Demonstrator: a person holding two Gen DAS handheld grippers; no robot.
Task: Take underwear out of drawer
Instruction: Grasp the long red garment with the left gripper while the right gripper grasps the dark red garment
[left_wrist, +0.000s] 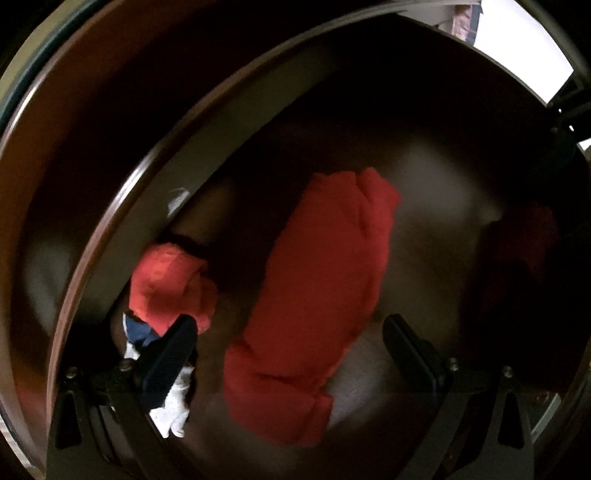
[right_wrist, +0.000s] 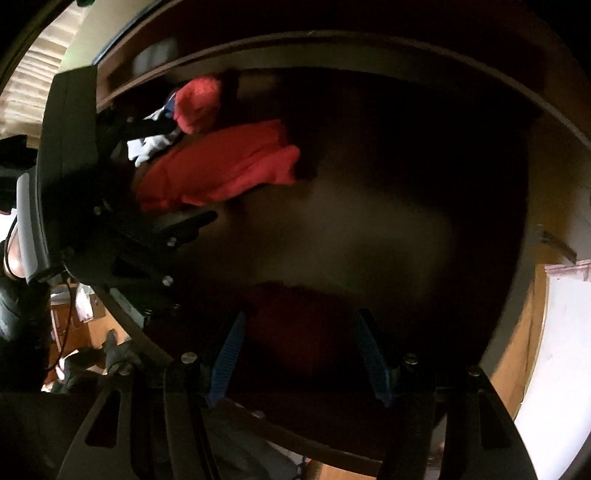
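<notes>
Both grippers point steeply down into the dark brown wooden drawer (left_wrist: 110, 206). The left gripper (left_wrist: 291, 341) hangs with its black ribbed fingers (left_wrist: 173, 354) spread wide, nothing pinched; its left finger lies over a crumpled white cloth (left_wrist: 171, 413), and a long folded red fabric garment (left_wrist: 317, 295) lies on the drawer floor in the gap between the fingers. The right gripper (right_wrist: 303, 354) holds its blue ribbed fingers (right_wrist: 229, 354) apart over a dim, dark red cloth (right_wrist: 295, 325) near the drawer's front edge; touch cannot be told. Beyond, the smooth drawer floor lies bare and blurred between the two red pieces. Farther in, a smaller bunched red cloth (left_wrist: 170, 280) sits by the drawer's curved side wall, touching a dark blue scrap (left_wrist: 138, 330).
</notes>
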